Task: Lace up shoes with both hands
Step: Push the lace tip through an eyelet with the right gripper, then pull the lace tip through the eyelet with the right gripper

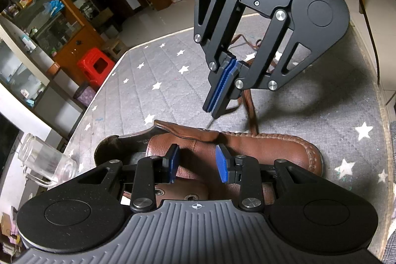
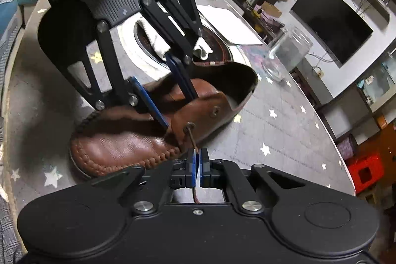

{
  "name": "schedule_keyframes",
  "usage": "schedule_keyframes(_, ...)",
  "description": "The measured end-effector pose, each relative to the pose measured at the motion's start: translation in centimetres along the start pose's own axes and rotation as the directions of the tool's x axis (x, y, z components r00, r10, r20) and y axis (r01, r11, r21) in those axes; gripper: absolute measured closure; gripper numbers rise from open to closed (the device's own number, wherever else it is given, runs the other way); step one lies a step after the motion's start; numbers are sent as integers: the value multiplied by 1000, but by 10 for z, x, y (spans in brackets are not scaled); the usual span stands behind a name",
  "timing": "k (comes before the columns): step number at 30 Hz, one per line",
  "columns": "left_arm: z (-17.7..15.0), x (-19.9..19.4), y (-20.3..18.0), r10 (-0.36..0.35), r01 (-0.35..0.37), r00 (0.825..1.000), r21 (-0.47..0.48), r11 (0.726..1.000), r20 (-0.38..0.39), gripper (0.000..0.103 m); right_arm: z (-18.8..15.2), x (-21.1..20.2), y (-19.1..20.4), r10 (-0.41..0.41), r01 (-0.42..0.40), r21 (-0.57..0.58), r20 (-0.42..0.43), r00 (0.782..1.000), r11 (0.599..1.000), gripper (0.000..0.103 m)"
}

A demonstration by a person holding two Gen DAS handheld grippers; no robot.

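Brown shoe (image 2: 128, 140) shows no readable branding; lace (image 2: 191, 137) unmarked

Lace (image 2: 195, 192) end behind right tool (image 2: 197, 168)

Shoe (image 1: 247, 152) on the table (image 1: 153, 81), glass jar (image 1: 47, 162) beside its heel end.

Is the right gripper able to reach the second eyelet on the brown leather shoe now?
Probably yes: the right gripper, shut on the brown lace, sits near the free eyelet of the brown leather shoe; nothing blocks that side.
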State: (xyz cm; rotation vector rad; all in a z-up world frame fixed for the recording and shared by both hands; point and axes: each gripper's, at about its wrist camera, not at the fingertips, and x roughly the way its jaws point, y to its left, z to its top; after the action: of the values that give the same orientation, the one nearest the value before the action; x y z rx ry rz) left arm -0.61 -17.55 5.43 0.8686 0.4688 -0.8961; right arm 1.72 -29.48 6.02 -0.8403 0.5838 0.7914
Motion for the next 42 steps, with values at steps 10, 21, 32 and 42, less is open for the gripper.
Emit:
schedule_keyframes(10,2,10,0,11,-11,1000,16,1000,5,69,-12,1,-17,37,-34,101,-27,999,994,99)
schedule_keyframes(21,2,18,4,15,-15,1000,21,1000,12,69,-24,9,-16,114,-108,193,-18,993,975,78)
schedule_keyframes(32,3,11,3,27,-27,1000,61,998,6,68,-27,11,2,2,3,83,-55,998,997,101)
schedule_keyframes(42,2,8,12,44,-43,999,66,997,-8,70,-17,2,13,-117,111,-79,-75,990,991,101)
